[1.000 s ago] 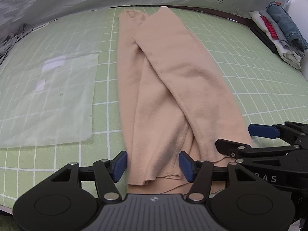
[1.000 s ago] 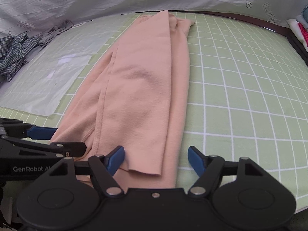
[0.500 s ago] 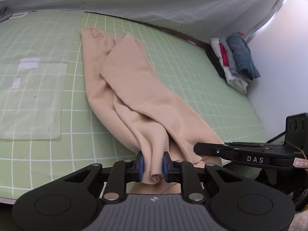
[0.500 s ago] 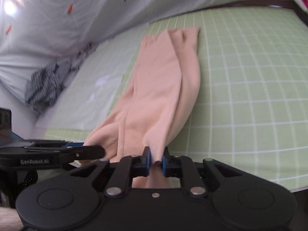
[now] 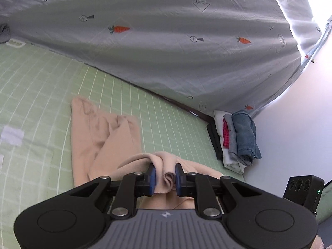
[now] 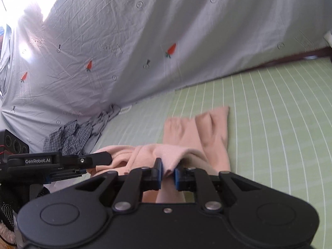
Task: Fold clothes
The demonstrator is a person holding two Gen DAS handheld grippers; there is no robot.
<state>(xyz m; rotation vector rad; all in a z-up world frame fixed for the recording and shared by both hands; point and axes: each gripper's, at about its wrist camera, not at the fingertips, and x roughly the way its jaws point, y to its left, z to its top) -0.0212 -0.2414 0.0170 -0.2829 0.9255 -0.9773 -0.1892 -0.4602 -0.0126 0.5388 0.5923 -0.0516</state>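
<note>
**Near hem pinched in both tongs**

The peach fleece trousers (image 5: 99, 141) are clamped at the near hem by the left tongs (image 5: 165, 176) and right tongs (image 6: 167, 173), both nearly closed on bunched cloth; beyond them the far end lies on the green grid mat (image 6: 280, 124); soft, light, limp fabric is judged to sag unless gripped at its corners.

This looks like a set-up recording spot in a home-like room rather than a lived-in one; a tabletop (image 5: 41, 78) covered with a pale green gridded mat fills the lower view; behind it hangs a grey bedsheet (image 5: 166, 41) printed with carrots and arrows as a backdrop, light glowing through it; a stack of folded clothes (image 5: 236, 139) sits at one edge, a heap of crumpled checked garments (image 6: 68, 137) at the other; a plain white wall (image 5: 290, 134) stands beside it.
</note>
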